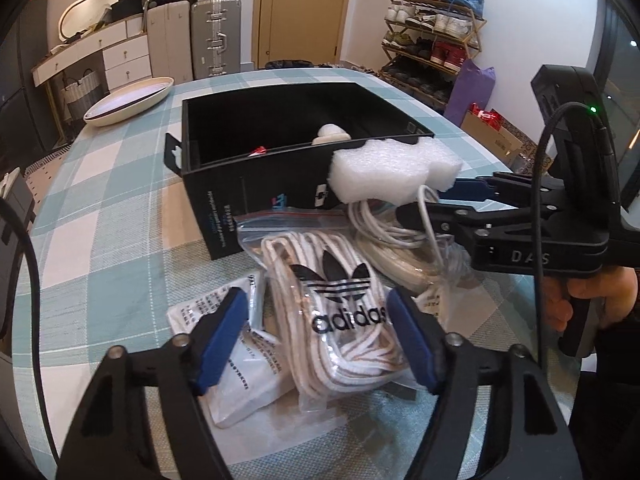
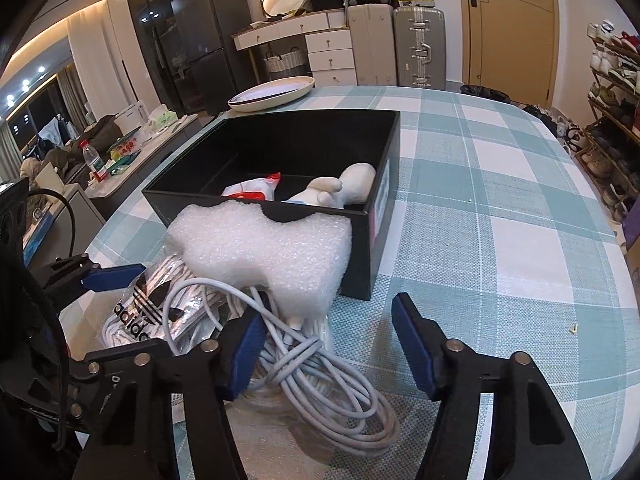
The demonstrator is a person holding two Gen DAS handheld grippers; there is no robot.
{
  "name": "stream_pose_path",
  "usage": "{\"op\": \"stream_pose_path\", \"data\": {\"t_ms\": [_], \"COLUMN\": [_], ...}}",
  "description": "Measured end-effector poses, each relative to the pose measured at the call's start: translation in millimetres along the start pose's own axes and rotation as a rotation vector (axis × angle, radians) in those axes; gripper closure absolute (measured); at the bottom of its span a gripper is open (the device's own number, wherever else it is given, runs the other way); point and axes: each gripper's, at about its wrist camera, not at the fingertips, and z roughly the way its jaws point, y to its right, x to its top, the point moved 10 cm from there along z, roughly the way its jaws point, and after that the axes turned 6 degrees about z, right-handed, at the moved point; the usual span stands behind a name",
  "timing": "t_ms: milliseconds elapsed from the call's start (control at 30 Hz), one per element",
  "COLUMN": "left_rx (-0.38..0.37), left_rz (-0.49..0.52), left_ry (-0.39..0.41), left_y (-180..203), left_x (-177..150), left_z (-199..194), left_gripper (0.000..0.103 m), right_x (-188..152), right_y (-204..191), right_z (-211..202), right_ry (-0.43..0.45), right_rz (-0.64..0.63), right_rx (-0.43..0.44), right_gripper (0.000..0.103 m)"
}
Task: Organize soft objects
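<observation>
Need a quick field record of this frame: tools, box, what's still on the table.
left tool: open, straddling the adidas bag of white laces
right tool: open, above the white cable coil; nothing gripped
foam piece: white, resting on the pile, leaning against the box's near wall
black box: open top, holds a white plush toy and a red-and-white packet
white printed packets: under the adidas bag
table: checked teal cloth; oval tray at the far edge
</observation>
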Motion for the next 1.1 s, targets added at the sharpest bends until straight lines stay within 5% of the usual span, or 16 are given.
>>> {"op": "stream_pose_path", "data": {"t_ms": [167,400,1100], "left_rx": [-0.025,-0.039,-0.038], "left_rz": [0.014,0.004,0.003], "left_ry": [0.005,0.012,0.052], "left_y": [9,10,11], "left_x": [1,1,5], "left_z": [-4,-8,-21], "left_gripper": [0.053,0.063,0.069], "right_x": [-1,-3,0], "right_y": [-7,-15,-11], "right_z": [-1,-5,-25], "right_ry": [0.001,0.009,0.066], "right_rz": [-0.020,-0.044,-0.045], "right_rx": [0.023,0.050,0.038], "right_gripper": [0.058,0.078,0.083]}}
